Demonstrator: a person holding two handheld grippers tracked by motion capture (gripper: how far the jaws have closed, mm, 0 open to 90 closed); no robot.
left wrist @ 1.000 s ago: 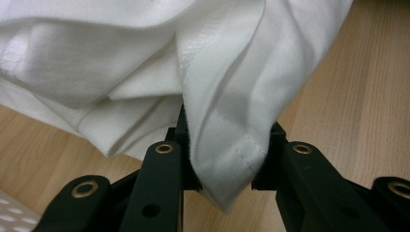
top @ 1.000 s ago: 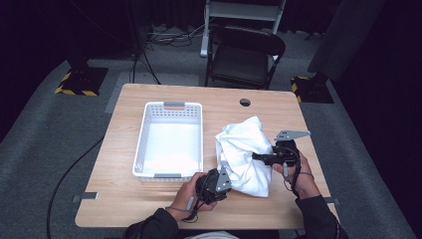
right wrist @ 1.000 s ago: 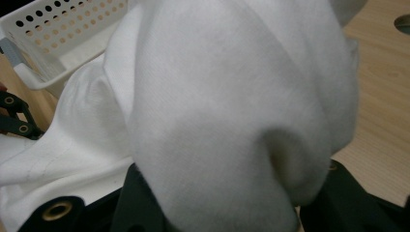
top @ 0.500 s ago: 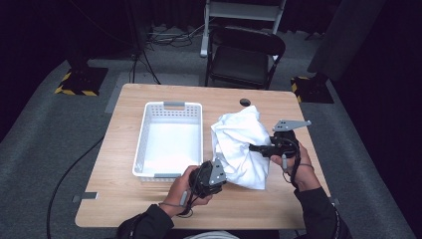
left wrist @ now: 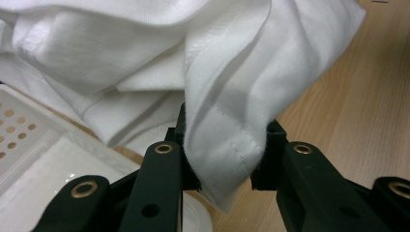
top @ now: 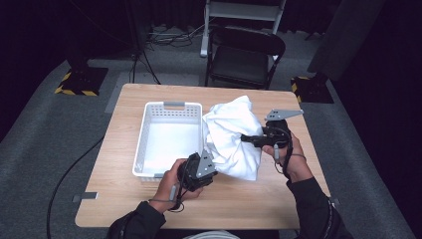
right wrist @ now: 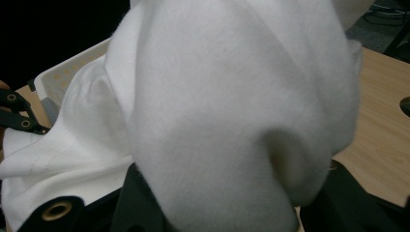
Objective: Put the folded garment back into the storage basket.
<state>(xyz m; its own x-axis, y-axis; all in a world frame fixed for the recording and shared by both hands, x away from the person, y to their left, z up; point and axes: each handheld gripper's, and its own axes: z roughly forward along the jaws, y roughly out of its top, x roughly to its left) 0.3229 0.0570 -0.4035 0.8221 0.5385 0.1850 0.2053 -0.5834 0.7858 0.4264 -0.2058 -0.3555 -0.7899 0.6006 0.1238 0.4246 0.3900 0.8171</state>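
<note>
I have both grippers clenched on the crumpled white cotton garment (top: 234, 137): the left gripper (left wrist: 225, 166) pinches a hemmed edge, the right gripper (top: 254, 139) a bunched fold. It hangs just beside the white perforated plastic basket (top: 169, 107), not yet inside it.

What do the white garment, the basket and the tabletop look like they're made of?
White garment: soft knit fabric, probably cotton, matte; a fine weave and a stitched hem show. Basket: white moulded plastic, slightly glossy, with perforated walls. Table: light wood or wood-look laminate, smooth, with an even straight grain.
</note>
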